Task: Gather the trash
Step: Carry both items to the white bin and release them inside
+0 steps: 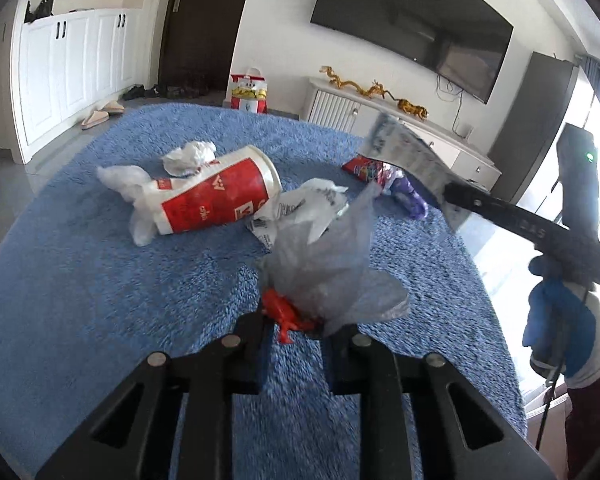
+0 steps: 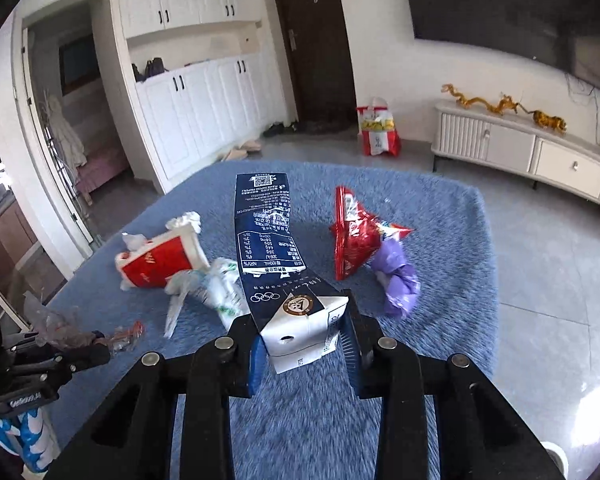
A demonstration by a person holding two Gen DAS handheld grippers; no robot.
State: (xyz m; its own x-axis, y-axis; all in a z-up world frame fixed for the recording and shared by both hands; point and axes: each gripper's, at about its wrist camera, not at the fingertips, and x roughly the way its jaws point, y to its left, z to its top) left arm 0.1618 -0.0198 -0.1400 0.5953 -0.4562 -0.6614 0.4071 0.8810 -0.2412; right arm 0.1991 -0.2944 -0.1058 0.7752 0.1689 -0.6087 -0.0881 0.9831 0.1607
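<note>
Gripping a crumpled clear plastic bag point(image 1: 324, 272) with a red scrap at its base, the left gripper point(image 1: 296, 330) had its fingers point(image 1: 252, 344) drawn narrow around it, above the blue shaggy rug point(image 1: 100, 280). The right gripper point(image 2: 304, 344) held a dark blue milk carton point(image 2: 272, 248) by its white end, fingers point(image 2: 256, 354) closed against both sides, the carton pointing away over the rug. On the rug lay more trash: a red and white paper cup point(image 1: 216, 196) on its side with white plastic touching it, a crumpled white tissue point(image 1: 190, 156) just behind it, a red snack wrapper point(image 2: 352, 236), and a purple bag point(image 2: 398, 280) touching that wrapper. A white TV cabinet point(image 2: 540, 152) stood along the wall.
</note>
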